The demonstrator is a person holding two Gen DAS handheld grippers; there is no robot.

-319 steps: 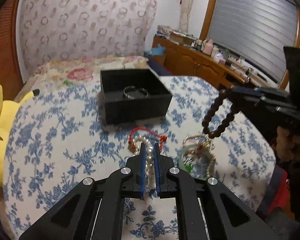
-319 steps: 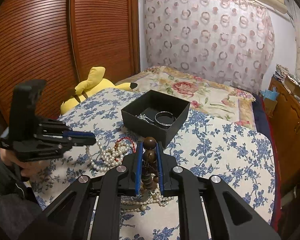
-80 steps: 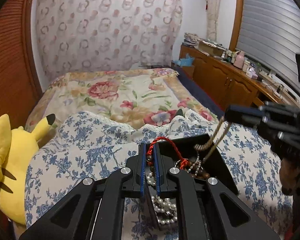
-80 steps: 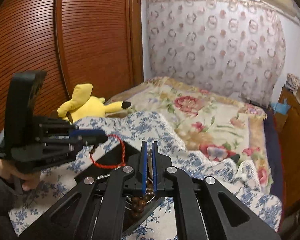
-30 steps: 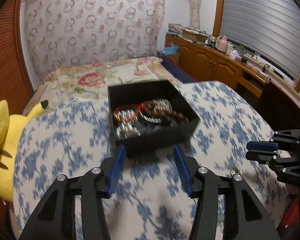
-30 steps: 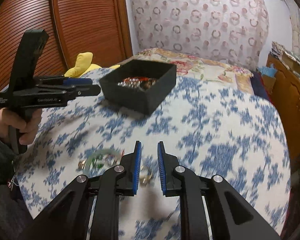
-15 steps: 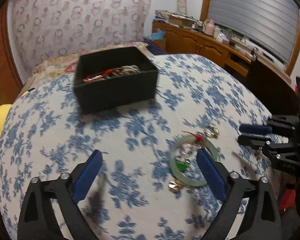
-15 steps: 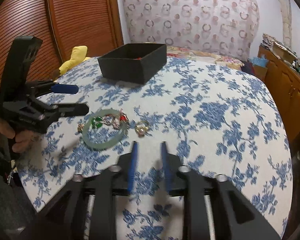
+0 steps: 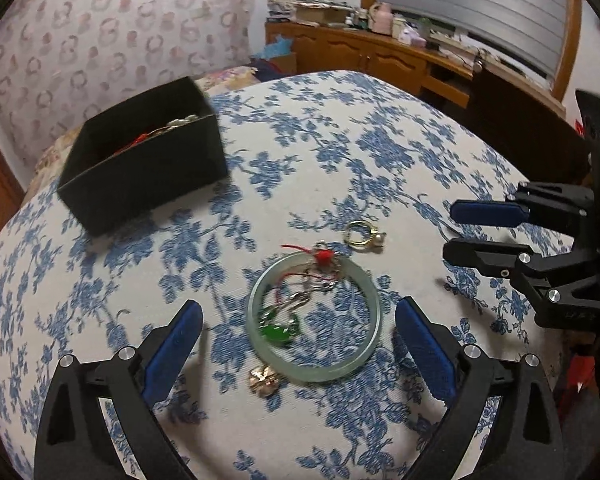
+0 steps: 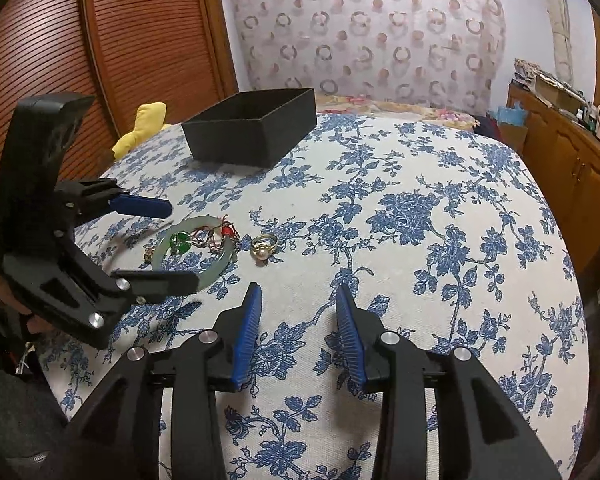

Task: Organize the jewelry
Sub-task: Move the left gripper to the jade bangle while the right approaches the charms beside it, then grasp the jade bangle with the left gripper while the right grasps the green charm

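Your left gripper [image 9: 296, 330] (jaws spread, holding nothing) straddles the jade bangle [image 9: 314, 316]; right gripper [image 10: 298, 320] likewise released

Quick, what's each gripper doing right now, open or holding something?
Left gripper: open, empty, over the jade bangle.
Right gripper: open, empty.

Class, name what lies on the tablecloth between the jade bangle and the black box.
Nothing: in the left wrist view only bare tablecloth separates the jade bangle from the black box.
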